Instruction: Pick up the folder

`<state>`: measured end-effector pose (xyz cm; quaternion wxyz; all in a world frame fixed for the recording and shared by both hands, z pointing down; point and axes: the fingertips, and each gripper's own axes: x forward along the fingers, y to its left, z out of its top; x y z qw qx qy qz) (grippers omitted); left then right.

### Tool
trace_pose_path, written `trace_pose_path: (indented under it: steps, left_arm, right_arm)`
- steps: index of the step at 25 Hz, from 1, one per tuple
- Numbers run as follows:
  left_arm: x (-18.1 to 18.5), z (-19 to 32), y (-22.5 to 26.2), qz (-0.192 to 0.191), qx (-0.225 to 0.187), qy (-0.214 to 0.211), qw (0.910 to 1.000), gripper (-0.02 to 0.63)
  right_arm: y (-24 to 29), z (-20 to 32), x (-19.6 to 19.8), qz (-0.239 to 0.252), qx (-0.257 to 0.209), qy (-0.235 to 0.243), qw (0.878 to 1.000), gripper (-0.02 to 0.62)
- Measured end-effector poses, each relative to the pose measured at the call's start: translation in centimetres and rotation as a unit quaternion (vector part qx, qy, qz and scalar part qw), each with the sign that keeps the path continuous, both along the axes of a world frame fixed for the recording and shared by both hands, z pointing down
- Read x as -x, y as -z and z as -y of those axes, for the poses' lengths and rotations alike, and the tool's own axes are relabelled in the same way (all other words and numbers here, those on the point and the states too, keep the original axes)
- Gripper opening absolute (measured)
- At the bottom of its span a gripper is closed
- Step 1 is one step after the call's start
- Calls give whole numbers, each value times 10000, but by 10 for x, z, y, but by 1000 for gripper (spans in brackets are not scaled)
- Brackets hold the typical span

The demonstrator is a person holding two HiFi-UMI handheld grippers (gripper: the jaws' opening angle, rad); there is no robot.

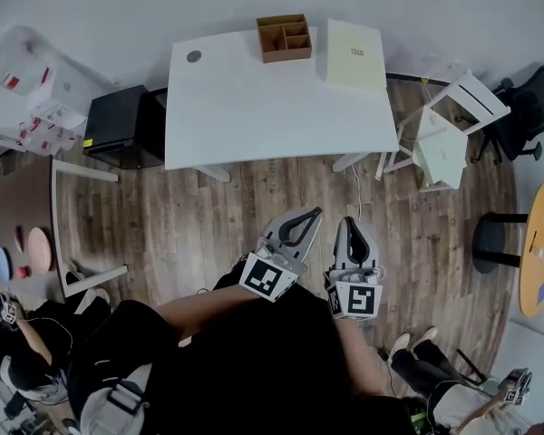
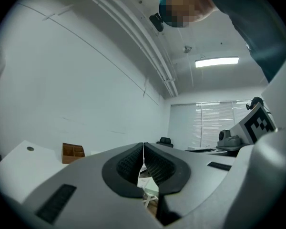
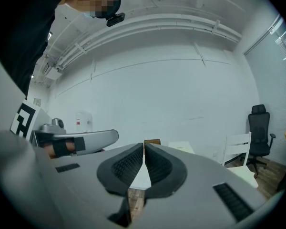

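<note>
Left claw point(image 1: 317, 211) and right claw point(image 1: 348, 221) both clenched, empty, lower centre; folder point(image 1: 354, 54) on worktop point(image 1: 254, 107) upper right, well apart.

No word or number can be read anywhere. The pale cream flat folder point(image 1: 355, 75) on the white table point(image 1: 254, 107) bears a small dark label point(image 1: 354, 53) whose print is too small to make out, and the small red-and-white sign point(image 3: 79, 122) on the white wall point(image 3: 171, 89) is just as illegible. The only clear signs are the black-and-white square markers point(image 1: 266, 277), one on the cube of the left gripper point(image 1: 314, 213) and one on that of the right gripper point(image 1: 348, 221): coded patterns without letters.
</note>
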<state>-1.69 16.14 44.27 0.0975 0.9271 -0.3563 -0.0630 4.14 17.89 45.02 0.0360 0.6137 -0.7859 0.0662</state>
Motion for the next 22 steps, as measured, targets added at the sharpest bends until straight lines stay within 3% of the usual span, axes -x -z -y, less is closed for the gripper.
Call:
trace_pose_path:
  steps: [9, 18, 22]
  left_arm:
    - [31, 78, 0, -247, 129, 26, 9996, 15]
    - [53, 121, -13, -457, 308, 137, 9984, 15]
    - [59, 130, -24, -254, 508, 86, 9984, 15]
  right_arm:
    - [0, 73, 11, -263, 131, -187, 9994, 35]
    - [-3, 114, 19, -445, 242, -195, 9985, 35]
    - [-5, 128, 36, -455, 177, -10, 9988, 35]
